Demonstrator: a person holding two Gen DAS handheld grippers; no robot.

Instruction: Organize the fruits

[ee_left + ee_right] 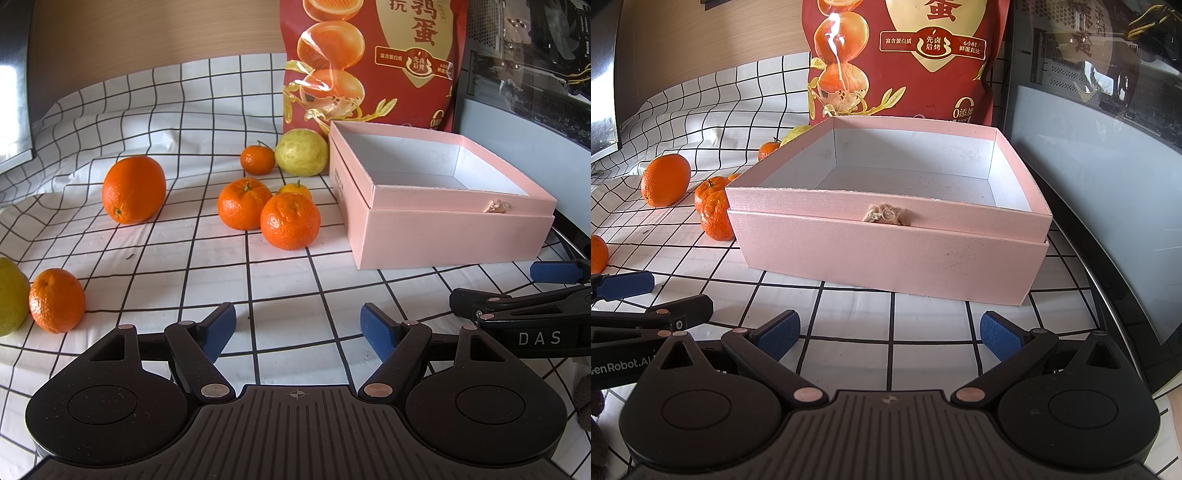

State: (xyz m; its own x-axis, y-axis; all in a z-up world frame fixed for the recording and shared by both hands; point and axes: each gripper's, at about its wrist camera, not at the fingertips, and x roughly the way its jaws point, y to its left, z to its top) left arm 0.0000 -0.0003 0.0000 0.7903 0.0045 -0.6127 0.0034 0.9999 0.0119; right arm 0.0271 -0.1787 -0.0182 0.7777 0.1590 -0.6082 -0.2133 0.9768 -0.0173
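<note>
Oranges [133,189] lie scattered on the checked cloth [207,258] left of the pink box [443,221] — bare inside. Left hand-held gripper [298,328] and right hand-held gripper [889,332] hover spread wide — grasping nothing.

We look low across the table from both wrists: the left faces the oranges [133,189], the right sits near the pink box [886,240]; both share it.

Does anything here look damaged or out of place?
Yes. The pink box has a torn, frayed spot on its front rim. The box is empty; all fruits, like the big orange, lie loose on the cloth.
</note>
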